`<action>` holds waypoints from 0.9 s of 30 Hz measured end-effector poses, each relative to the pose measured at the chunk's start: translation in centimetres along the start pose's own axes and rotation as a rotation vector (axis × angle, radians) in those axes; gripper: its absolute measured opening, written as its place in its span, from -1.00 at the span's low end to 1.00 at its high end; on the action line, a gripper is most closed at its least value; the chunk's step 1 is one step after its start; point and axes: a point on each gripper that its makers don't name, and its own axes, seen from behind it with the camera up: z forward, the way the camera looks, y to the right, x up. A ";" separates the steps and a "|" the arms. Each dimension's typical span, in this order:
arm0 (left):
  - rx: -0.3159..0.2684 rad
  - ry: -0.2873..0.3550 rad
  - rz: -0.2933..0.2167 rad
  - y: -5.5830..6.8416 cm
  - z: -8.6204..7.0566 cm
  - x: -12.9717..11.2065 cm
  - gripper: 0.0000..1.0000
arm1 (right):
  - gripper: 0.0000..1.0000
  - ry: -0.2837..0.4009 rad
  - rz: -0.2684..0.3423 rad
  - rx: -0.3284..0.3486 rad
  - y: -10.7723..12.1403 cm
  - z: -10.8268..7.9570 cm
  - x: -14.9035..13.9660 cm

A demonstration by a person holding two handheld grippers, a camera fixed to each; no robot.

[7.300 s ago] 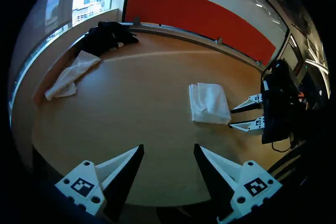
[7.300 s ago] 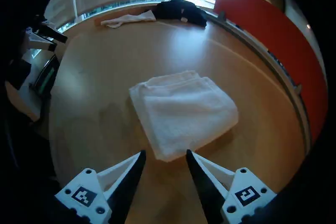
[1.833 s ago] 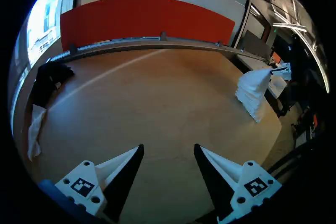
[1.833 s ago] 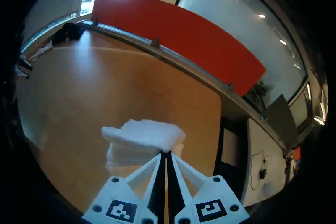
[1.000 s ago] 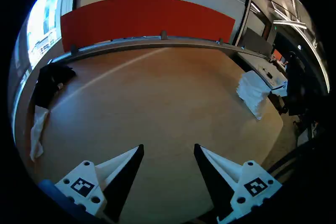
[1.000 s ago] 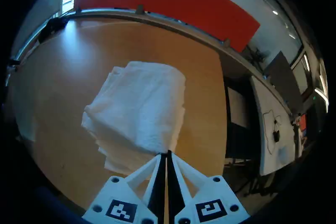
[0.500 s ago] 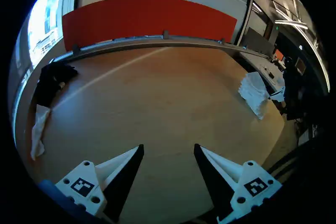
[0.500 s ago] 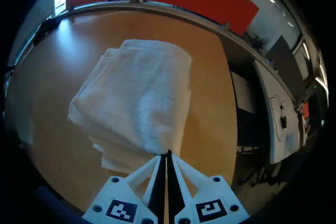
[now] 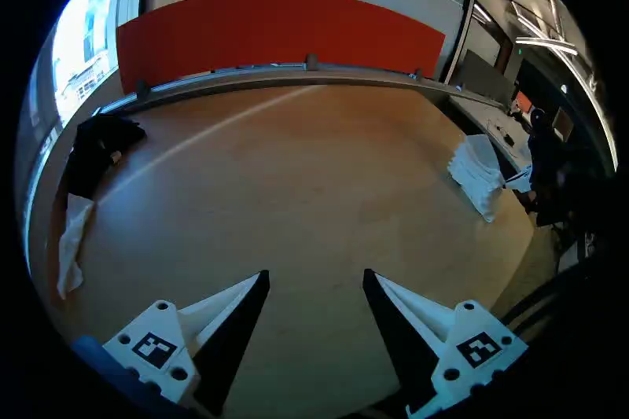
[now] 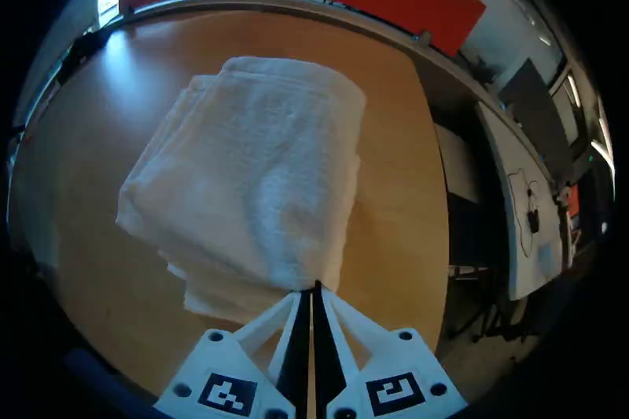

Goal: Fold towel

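The left claw (image 9: pixel 314 293) stands wide open and holds nothing, over a broad bare stretch of worktop (image 9: pixel 299 183). The right claw (image 10: pixel 312 292) is closed, both fingers pinching the near corner of the folded towel (image 10: pixel 251 175). The towel's long axis runs away from this claw, slightly leftward, close to the worktop's right edge. It seems to lie flat. Well apart, by the far edge, lie a white cloth (image 9: pixel 71 242) and a dark garment (image 9: pixel 98 148).

The white towel (image 10: pixel 251 183) is folded into a thick, soft stack, and several layers can be seen at its edges. One end is pinched between the closed fingers of the right gripper (image 10: pixel 312 289). The towel is tilted and is found close to a side edge of the wooden table (image 9: pixel 275 175).
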 end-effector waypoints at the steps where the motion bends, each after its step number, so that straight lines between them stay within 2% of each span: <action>1: 0.000 0.000 0.000 0.0 0.0 0.0 0.76 | -0.97 0.000 0.002 0.000 0.0 0.0 0.0; 10: 0.000 0.002 -0.003 -0.2 0.1 0.2 0.76 | -0.93 0.021 0.010 -0.004 0.0 -0.4 0.4; 13: -0.001 0.003 -0.004 -0.3 0.2 0.3 0.76 | -0.84 0.031 0.006 -0.011 0.1 -0.7 0.4; 16: -0.003 0.003 -0.002 -0.3 0.2 0.4 0.76 | -0.57 0.046 0.001 -0.017 0.1 -1.2 0.5; 19: -0.004 0.005 0.000 -0.4 0.3 0.5 0.76 | -0.21 0.060 -0.005 -0.026 0.1 -1.8 0.6; 24: -0.009 0.010 0.001 -0.4 0.3 0.8 0.76 | 0.20 0.077 -0.012 -0.041 0.2 -2.7 0.7; 27: -0.010 0.015 0.000 -0.5 0.2 0.9 0.76 | 0.35 0.095 -0.010 -0.037 -0.1 -3.3 1.1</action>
